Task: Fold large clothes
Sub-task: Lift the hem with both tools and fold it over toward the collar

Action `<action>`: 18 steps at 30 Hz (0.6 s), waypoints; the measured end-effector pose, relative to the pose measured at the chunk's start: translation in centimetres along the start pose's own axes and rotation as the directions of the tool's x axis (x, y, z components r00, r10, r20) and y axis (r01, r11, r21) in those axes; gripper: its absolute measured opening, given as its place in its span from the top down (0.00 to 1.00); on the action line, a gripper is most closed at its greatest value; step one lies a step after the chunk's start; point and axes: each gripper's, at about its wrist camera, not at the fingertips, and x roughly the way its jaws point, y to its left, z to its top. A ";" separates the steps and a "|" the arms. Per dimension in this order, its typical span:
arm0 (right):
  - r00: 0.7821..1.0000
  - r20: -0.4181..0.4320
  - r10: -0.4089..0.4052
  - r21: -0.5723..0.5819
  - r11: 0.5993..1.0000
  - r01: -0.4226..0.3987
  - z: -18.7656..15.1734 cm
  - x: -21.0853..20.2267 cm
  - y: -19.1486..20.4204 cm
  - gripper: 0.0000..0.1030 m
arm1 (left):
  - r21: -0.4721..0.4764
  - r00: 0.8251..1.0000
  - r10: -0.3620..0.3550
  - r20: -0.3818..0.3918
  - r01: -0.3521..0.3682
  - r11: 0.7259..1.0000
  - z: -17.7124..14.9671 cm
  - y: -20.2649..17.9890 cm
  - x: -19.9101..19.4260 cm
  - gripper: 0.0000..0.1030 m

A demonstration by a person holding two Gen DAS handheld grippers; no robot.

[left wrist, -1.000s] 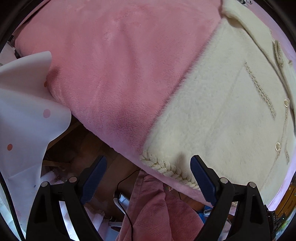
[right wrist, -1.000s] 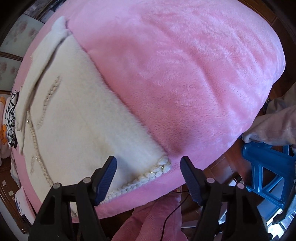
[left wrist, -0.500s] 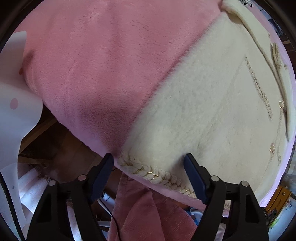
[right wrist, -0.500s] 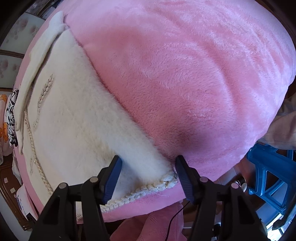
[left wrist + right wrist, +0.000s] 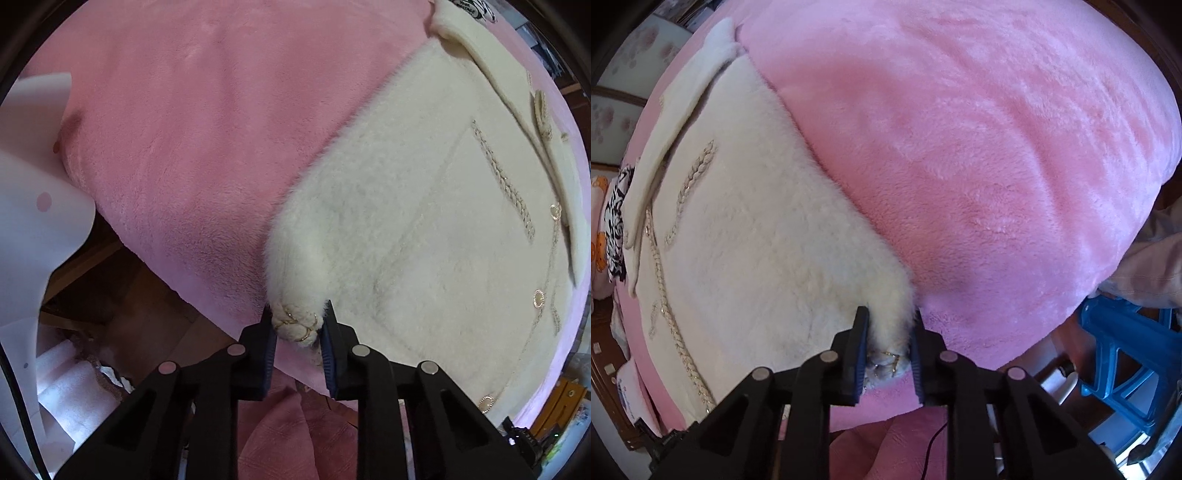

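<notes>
A: Where was the cream fuzzy jacket [image 5: 406, 229]?

B: Flat on the pink blanket [image 5: 207, 140]. Left gripper [image 5: 298, 332] and right gripper [image 5: 888, 345] were closing, each pinching a braided hem corner. Looked soft, bulky and floppy, so corners made sense.

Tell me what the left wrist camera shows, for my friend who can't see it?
The left gripper is closing its jaws on the braided bottom corner of a fluffy cream coat. The coat lies flat on a pink blanket.
</notes>
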 end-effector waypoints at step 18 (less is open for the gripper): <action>0.989 0.014 0.150 -0.181 0.973 -0.145 0.6 -9.8 3.7 0.88 | 0.143 0.988 -0.002 0.155 -0.020 0.990 0.2 -7.6 -14.6 0.87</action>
